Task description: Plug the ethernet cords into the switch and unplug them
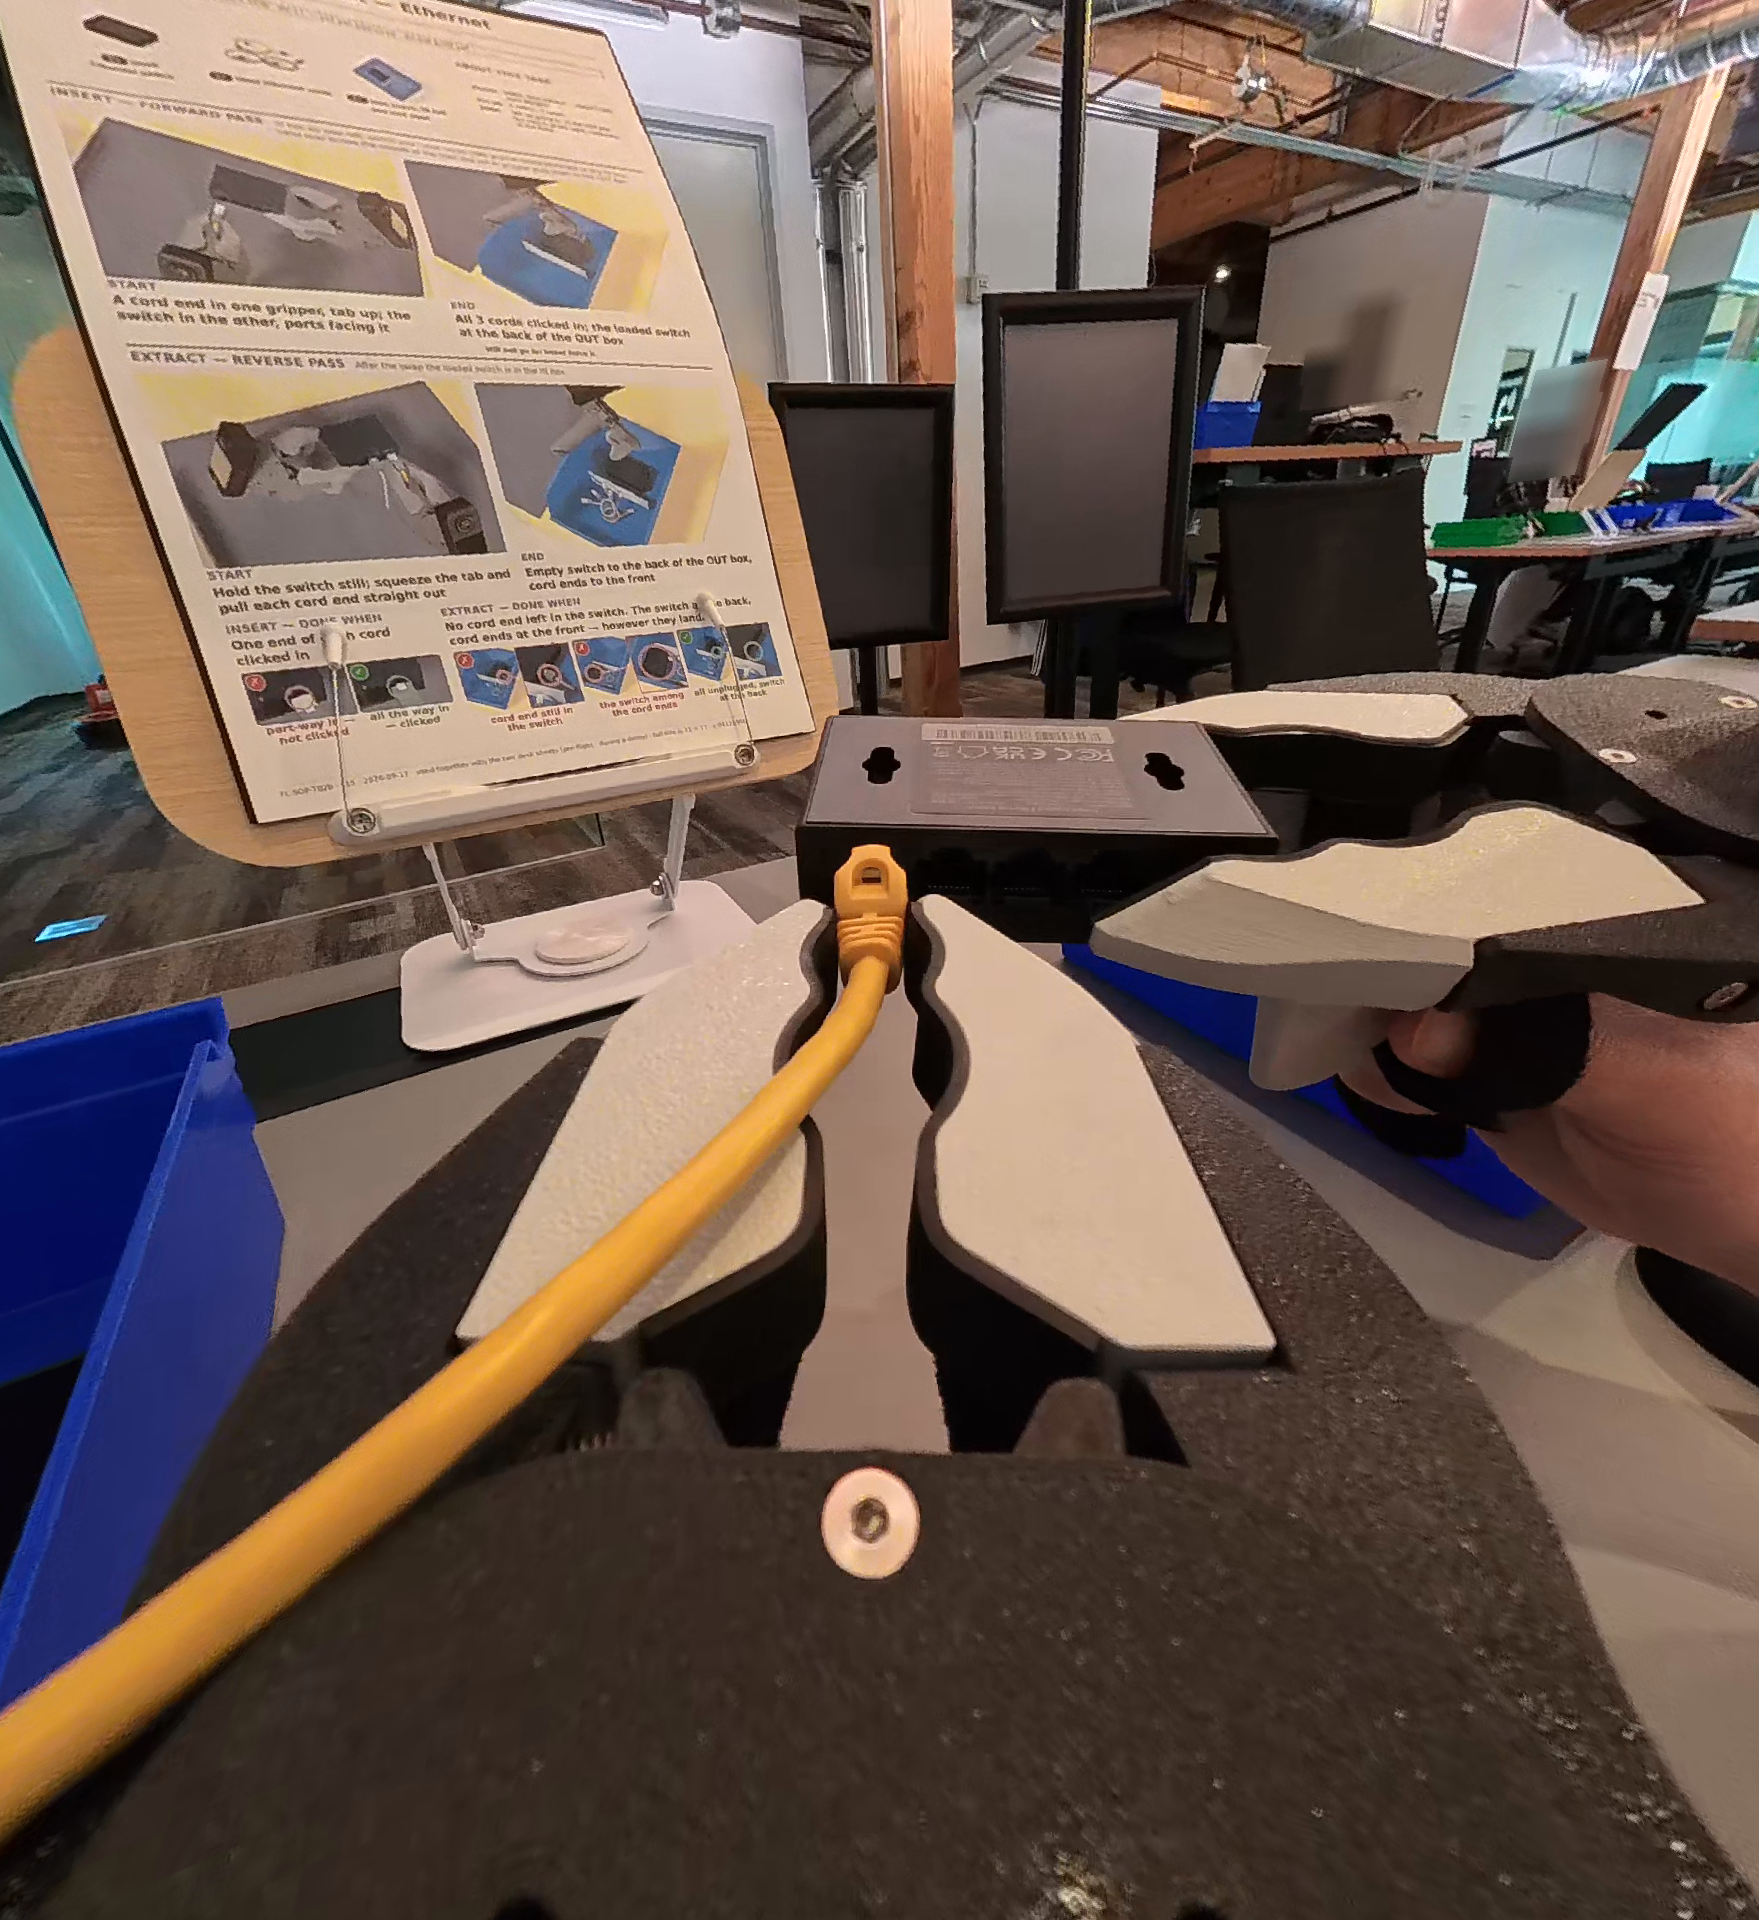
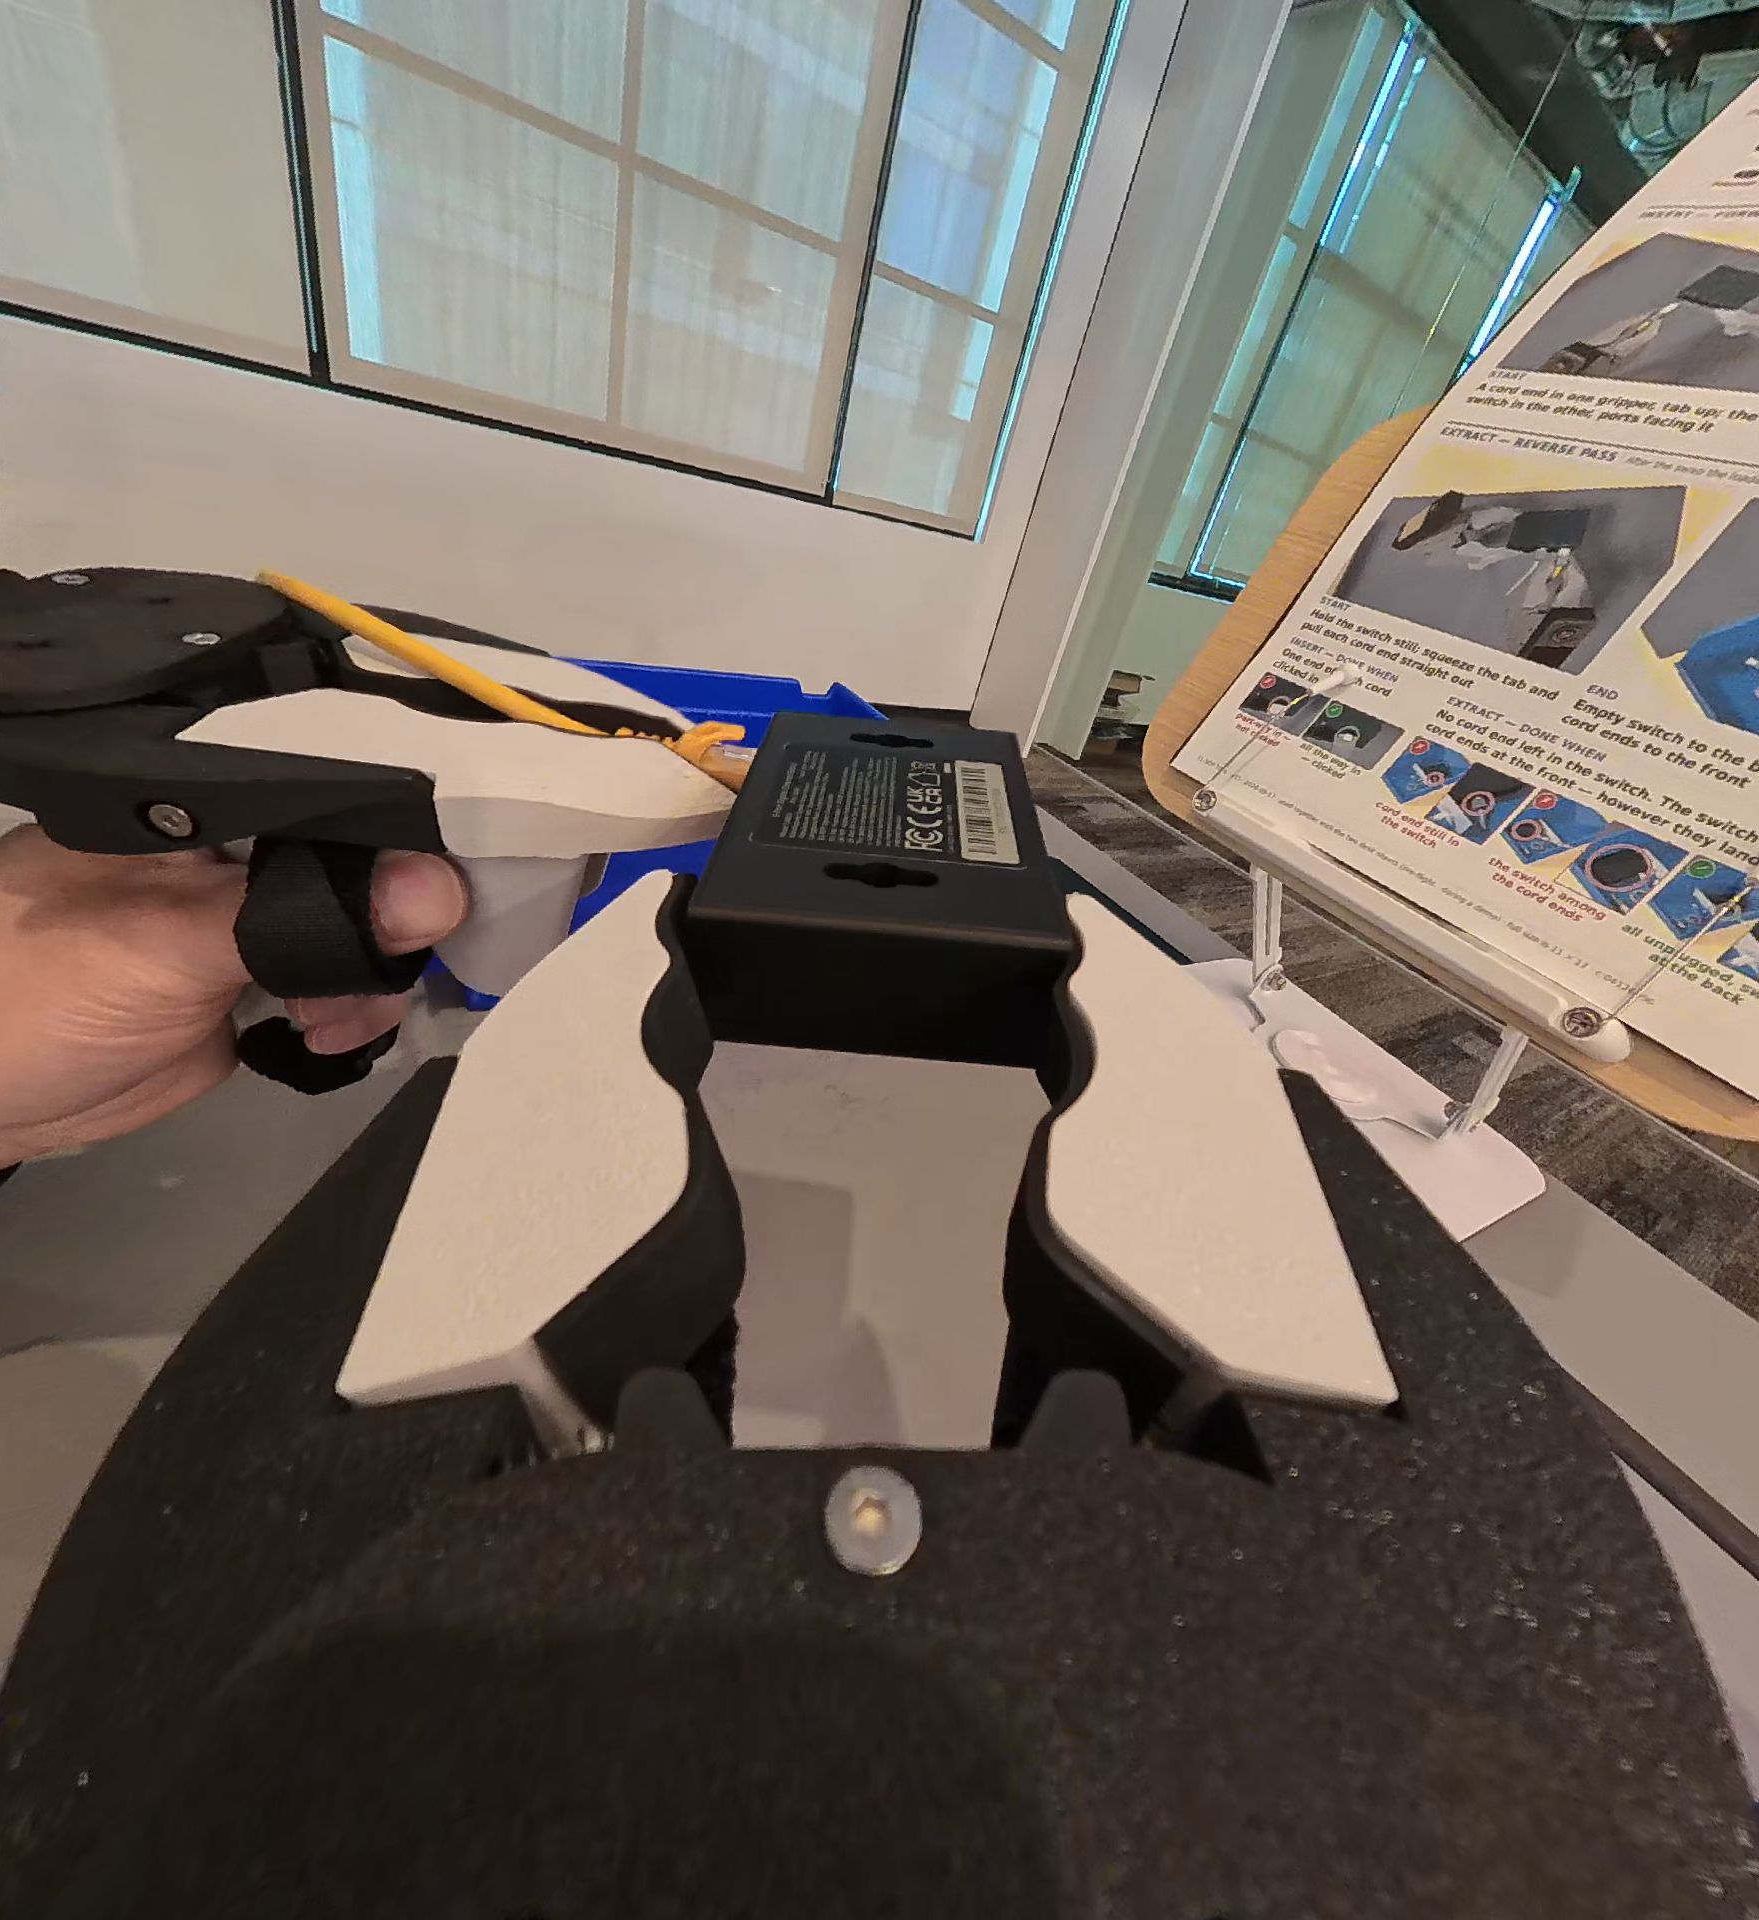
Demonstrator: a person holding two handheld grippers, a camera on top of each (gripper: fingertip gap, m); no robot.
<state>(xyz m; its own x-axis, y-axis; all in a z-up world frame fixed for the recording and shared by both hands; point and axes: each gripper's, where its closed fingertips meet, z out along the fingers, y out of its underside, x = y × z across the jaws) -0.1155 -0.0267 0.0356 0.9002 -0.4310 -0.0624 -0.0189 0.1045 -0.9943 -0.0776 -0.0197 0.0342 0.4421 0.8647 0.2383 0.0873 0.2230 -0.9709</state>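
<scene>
My left tongs are nearly pressed together, pinching the yellow ethernet cord just behind its plug; the cord trails back over the left finger. The plug tip sits at the leftmost port of the black switch, right ahead. My right tongs are spread about as wide as the switch's short end and clamp it, label side up, above the worktop. A blue bin lies to my left; an instruction sheet on a stand rises beyond.
</scene>
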